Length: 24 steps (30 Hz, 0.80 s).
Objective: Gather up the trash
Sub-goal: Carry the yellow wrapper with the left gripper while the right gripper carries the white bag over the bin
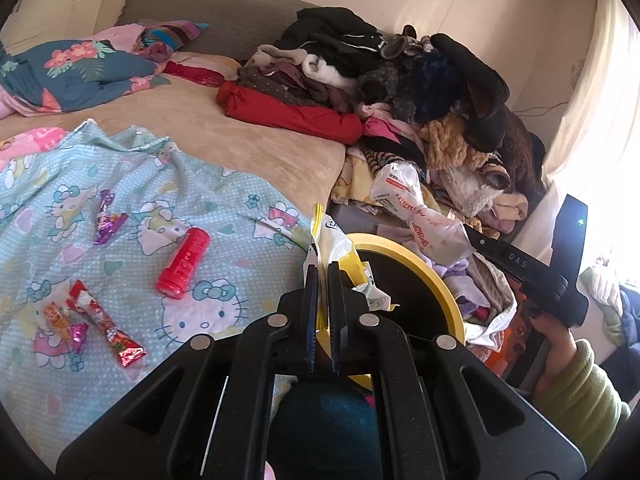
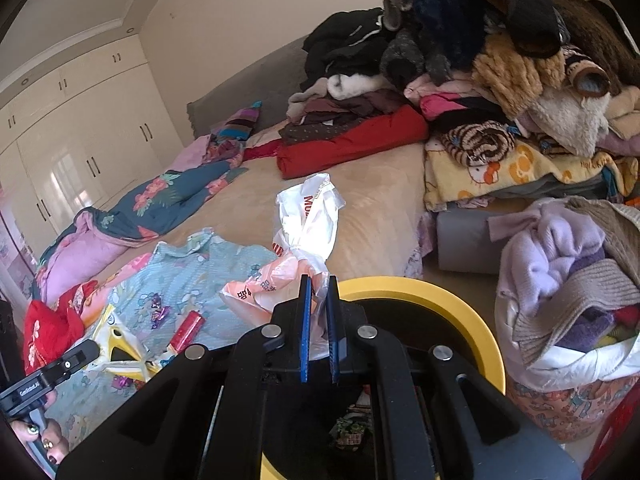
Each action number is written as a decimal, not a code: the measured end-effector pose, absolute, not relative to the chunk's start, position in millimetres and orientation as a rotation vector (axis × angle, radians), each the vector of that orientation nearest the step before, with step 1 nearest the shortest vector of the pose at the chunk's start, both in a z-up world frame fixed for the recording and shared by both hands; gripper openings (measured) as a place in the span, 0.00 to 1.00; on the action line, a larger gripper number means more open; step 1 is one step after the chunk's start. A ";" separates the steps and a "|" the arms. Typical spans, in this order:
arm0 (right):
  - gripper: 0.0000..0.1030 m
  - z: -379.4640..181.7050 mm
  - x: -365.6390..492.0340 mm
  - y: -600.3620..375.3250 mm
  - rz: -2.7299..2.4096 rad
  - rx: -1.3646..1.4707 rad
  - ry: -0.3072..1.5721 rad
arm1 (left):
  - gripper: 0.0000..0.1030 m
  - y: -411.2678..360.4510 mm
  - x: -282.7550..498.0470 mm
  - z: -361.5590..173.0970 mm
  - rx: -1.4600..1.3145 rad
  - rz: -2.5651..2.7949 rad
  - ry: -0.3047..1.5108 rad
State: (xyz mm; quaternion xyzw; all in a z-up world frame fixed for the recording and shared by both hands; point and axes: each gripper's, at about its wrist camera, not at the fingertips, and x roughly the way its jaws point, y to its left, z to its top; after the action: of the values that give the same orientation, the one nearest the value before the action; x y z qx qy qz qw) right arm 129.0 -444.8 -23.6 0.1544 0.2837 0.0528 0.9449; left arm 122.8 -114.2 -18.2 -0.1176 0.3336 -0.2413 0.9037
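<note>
Pinching a yellow-and-white packet (image 1: 330,240) in the left claw (image 1: 324,276), right in front of the lens, with both blue pads closed tight on the packet's lower part. Holding that packet upright, just beside the left edge of a yellow bin (image 1: 424,268) with a dark inside.

Gripping a crumpled white-and-pink plastic bag (image 1: 416,208) in the right claw (image 1: 466,236), clamped shut on the bag's twisted end. Reaching in with it from the right, over the far side of the bin's rim. Wrapping a hand (image 1: 548,336), in a green sleeve (image 1: 580,392), around that claw's handle. Seen from the right wrist, lifting the same bag up from between the pads, with the bin's yellow rim just below and behind it.

Leaving more trash untouched on a cartoon-cat sheet (image 1: 120,184) to the left of the bin, well apart from both claws:
- a red tube (image 1: 183,266) lying on its side;
- a purple wrapper (image 1: 107,220) beyond the tube;
- a small cluster of red and orange wrappers (image 1: 100,320) nearer the lens.

Spreading over a tan bed (image 1: 248,128) with that sheet, and crowding the bed's far right corner with a tall pile of clothes (image 1: 400,80). Standing to the right of the bin in the right wrist view, a basket (image 2: 560,400) overflowing with more clothes.
</note>
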 end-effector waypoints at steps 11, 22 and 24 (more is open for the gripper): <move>0.07 -40.3 130.9 -463.8 0.080 0.348 0.606 | 0.02 -140.7 121.8 -25.8 -0.210 -0.539 0.714; 0.07 -56.5 134.3 -473.6 0.077 0.375 0.639 | 0.02 -165.4 123.5 -36.4 -0.173 -0.570 0.744; 0.07 -58.6 135.0 -475.0 0.077 0.378 0.645 | 0.02 -170.3 124.1 -39.6 -0.165 -0.574 0.752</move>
State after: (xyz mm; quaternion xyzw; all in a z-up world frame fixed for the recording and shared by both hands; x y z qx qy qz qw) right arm 135.0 -475.0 -58.6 0.1845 0.3149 0.0378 0.9303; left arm 124.1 -170.3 -39.6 -0.0795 0.3618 -0.2762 0.8868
